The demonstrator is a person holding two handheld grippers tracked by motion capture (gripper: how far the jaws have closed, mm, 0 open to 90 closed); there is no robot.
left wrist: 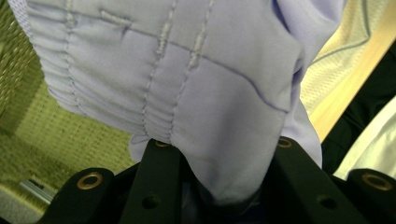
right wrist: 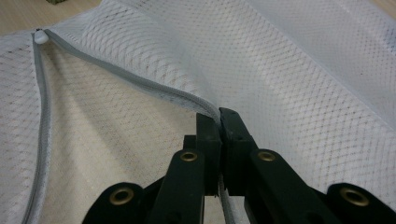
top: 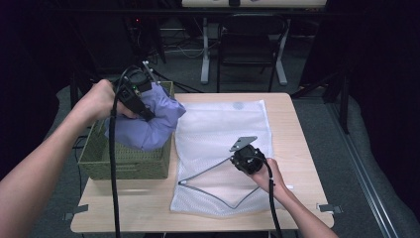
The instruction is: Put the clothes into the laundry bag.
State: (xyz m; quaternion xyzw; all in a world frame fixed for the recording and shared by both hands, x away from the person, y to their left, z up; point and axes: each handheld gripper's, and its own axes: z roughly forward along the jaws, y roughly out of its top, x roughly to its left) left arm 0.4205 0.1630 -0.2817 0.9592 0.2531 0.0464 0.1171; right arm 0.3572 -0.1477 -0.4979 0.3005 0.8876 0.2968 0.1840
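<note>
Your left gripper (top: 147, 115) pinches the lavender garment (top: 151, 119), probably shorts, above the basket (top: 94, 153); your right gripper (right wrist: 219, 122) clamps the mesh laundry bag's (top: 218, 129) zipper edge (right wrist: 154, 86), holding it open.

I note each hand-held gripper is black: left hand-held gripper (top: 147, 115), right hand-held gripper (top: 236, 151). Brass-ringed screw holes mark the jaws. Black cables trail. Forearms bare, unsleeved.
</note>
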